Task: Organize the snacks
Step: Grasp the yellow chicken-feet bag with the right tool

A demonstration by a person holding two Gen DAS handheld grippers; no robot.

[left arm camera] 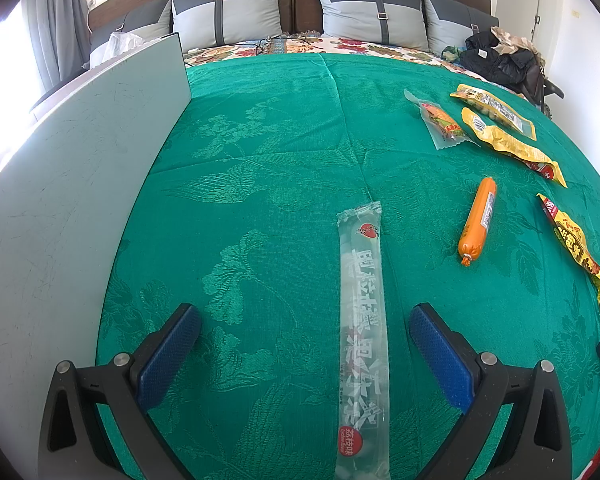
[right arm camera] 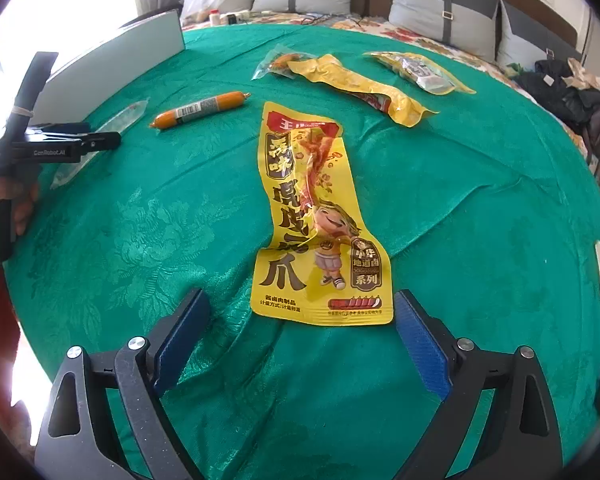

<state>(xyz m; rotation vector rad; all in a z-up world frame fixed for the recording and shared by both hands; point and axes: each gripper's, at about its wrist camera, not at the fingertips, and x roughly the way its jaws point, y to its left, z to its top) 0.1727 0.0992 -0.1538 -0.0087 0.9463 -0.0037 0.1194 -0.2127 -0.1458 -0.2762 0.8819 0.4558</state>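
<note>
Long clear plastic jelly stick (left arm camera: 362, 344) (white lettering) between wide-open left gripper (left arm camera: 304, 354); crinkled yellow chicken-feet pouch (right arm camera: 316, 220) before wide-open right gripper (right arm camera: 300, 340); bare green patterned cloth (left arm camera: 260, 168) around both.

Bright daylight, blown-out left window, fisheye edges

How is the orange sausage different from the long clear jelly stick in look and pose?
The orange sausage is opaque and plump, with a barcode label; the clear jelly stick is see-through, flat and longer, with white print. The jelly stick lies between the open fingers of the left tool; the sausage lies apart, to its right. Both lie flat on the green cloth.
</note>
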